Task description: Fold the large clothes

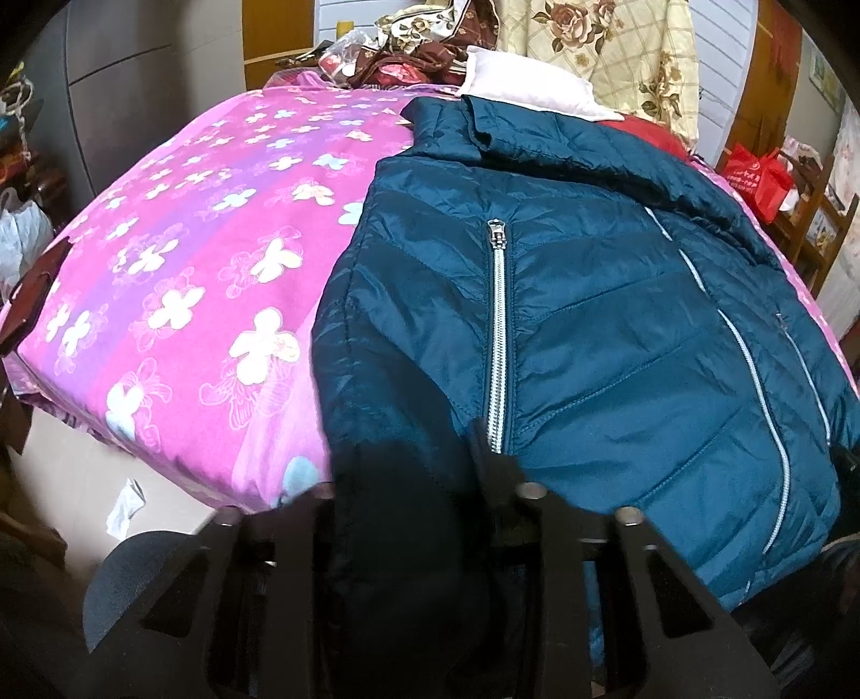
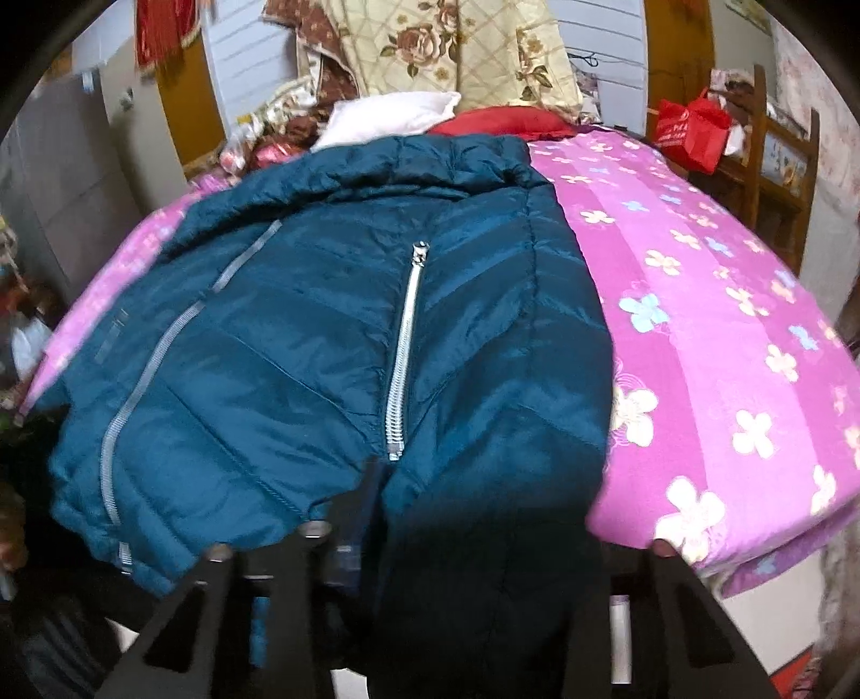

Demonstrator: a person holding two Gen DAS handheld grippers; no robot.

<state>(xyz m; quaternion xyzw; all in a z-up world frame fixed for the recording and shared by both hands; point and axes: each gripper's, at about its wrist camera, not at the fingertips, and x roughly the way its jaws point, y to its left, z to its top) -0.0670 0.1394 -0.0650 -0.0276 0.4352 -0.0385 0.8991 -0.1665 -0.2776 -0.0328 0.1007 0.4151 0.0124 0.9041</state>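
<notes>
A teal quilted jacket (image 1: 591,301) with silver zippers lies front up on a pink flowered bed (image 1: 204,258). Its collar points to the far end. My left gripper (image 1: 408,484) is shut on the jacket's lower hem at its left side, with dark fabric bunched between the fingers. In the right wrist view the same jacket (image 2: 301,333) covers the left part of the bed (image 2: 699,333). My right gripper (image 2: 473,516) is shut on the hem at the jacket's right side, and fabric hangs between its fingers.
A white pillow (image 1: 532,86), a red cushion (image 2: 500,121) and piled floral bedding (image 2: 446,48) sit at the head of the bed. A red bag (image 2: 693,132) rests on a wooden rack at the right. Floor and clutter lie at the left (image 1: 32,226).
</notes>
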